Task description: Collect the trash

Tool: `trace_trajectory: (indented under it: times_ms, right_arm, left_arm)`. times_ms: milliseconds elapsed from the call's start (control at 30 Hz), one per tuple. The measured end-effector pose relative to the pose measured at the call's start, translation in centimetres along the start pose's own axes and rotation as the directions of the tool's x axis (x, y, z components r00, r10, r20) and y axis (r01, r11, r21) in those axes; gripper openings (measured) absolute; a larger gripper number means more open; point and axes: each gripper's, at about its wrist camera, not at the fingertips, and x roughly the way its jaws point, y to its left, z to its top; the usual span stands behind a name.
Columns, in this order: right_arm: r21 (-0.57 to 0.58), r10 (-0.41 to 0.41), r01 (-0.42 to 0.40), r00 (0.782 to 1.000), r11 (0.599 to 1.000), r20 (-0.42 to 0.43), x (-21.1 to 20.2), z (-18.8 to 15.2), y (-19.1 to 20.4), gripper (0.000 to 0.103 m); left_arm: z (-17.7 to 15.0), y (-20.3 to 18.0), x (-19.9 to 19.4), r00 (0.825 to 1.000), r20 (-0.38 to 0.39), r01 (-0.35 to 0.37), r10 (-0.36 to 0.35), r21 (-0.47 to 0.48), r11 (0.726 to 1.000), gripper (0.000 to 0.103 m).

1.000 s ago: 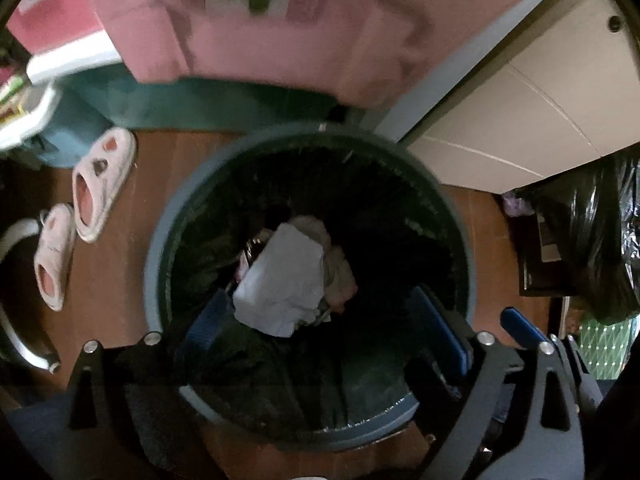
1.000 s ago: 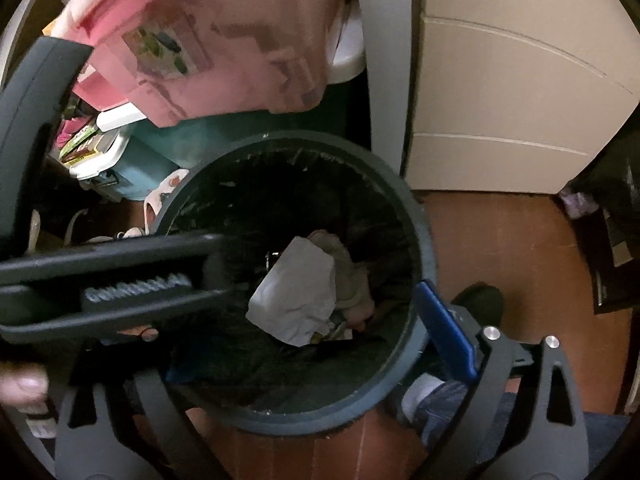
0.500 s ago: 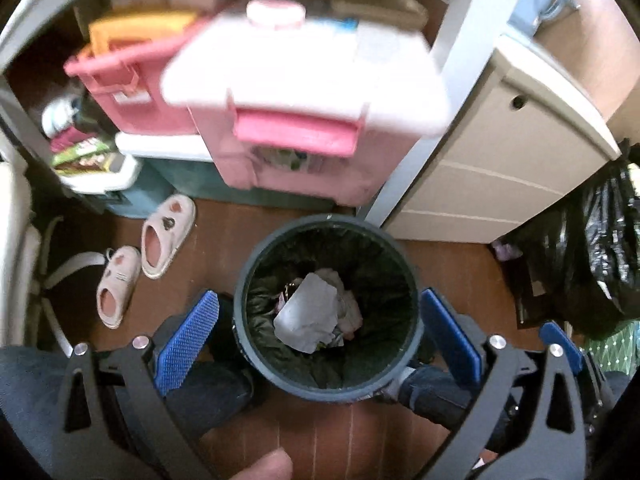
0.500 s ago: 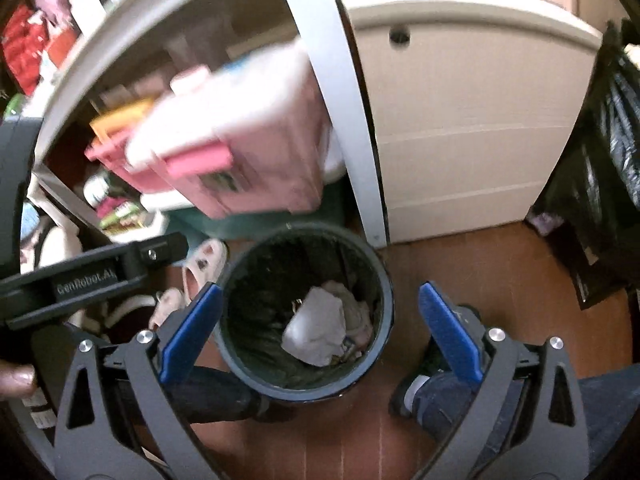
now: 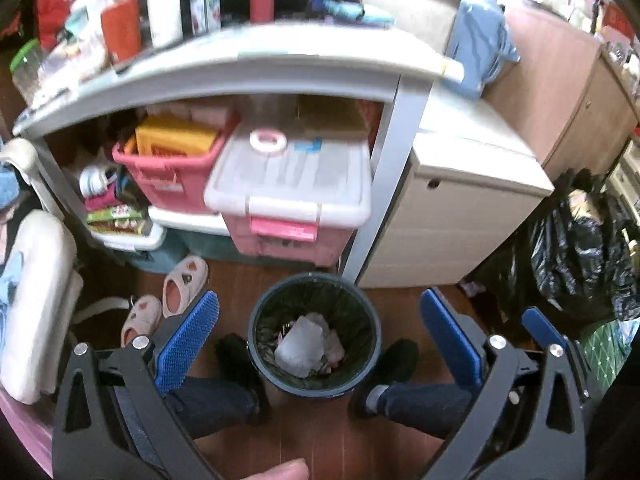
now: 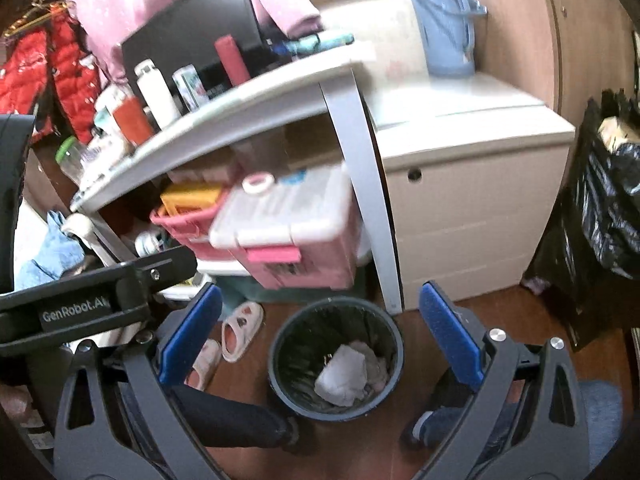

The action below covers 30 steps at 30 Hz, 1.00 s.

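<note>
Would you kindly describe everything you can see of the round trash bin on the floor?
The trash bin is a round, dark blue-grey container, seemingly plastic, lined with a black bag. It stands upright and open on the brown wood floor, in front of the grey table leg and the pink storage box, between the person's dark-socked feet. Crumpled white paper and other scraps lie inside. Neither gripper touches it; both are open above it.

wood floor point(image 5: 320, 440), trash bin point(image 5: 372, 364), slippers point(image 5: 185, 286)
</note>
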Motion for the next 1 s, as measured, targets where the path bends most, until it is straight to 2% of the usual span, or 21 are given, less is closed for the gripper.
trace_trajectory:
  times_ms: [233, 633, 1000]
  right_arm:
    - [-0.016, 0.025, -0.024, 0.997, 1.000, 0.073, -3.7, 1.5, 1.5, 0.098]
    - [-0.046, 0.065, -0.058, 0.987, 0.997, 0.148, -6.9, 2.8, 3.3, 0.098]
    - [-0.068, 0.069, -0.058, 0.982, 0.996, 0.178, -8.1, 3.0, 3.9, 0.098]
  left_arm:
    - [0.9, -0.3, -5.1, 0.995, 0.096, -0.004, 0.005, -0.005, 1.000, 0.098]
    - [1.6, -0.3, -10.3, 0.977, 0.213, -0.022, 0.021, 0.003, 1.000, 0.098]
    - [1.5, -0.1, -11.3, 0.973, 0.233, -0.009, 0.010, -0.004, 1.000, 0.098]
